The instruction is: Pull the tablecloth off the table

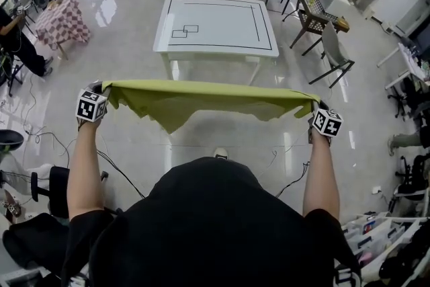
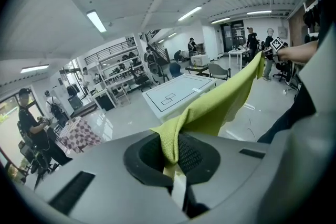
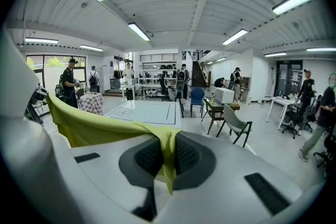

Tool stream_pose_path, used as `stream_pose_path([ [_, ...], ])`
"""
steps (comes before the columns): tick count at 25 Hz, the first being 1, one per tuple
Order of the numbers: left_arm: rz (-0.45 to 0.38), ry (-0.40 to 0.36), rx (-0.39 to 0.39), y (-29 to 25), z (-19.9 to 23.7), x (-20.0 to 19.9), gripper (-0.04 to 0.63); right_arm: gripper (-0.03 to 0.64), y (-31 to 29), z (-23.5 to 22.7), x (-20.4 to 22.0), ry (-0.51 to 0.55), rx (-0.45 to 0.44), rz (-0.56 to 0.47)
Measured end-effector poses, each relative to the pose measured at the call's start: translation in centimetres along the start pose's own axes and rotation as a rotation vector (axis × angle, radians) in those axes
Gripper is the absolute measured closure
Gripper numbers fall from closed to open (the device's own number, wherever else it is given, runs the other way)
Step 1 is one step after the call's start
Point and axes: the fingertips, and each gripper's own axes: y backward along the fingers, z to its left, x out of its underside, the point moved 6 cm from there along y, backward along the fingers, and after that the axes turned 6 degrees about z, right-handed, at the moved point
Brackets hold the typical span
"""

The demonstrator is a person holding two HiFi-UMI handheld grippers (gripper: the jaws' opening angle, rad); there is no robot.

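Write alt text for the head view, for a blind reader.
Seen from above, a person holds a yellow-green tablecloth stretched in the air between the left gripper and right gripper, clear of the white table beyond.

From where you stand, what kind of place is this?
Probably an open lab or workshop: a white table marked with black lines, stocked shelves, and loose cables underfoot.
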Motion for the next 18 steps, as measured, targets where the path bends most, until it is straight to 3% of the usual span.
stream_pose_path([
  [18, -0.085, 0.043, -0.026, 0.7, 0.2, -1.0, 0.572, 0.597, 2.6, 0.0, -1.7, 0.002, 0.025, -0.091],
])
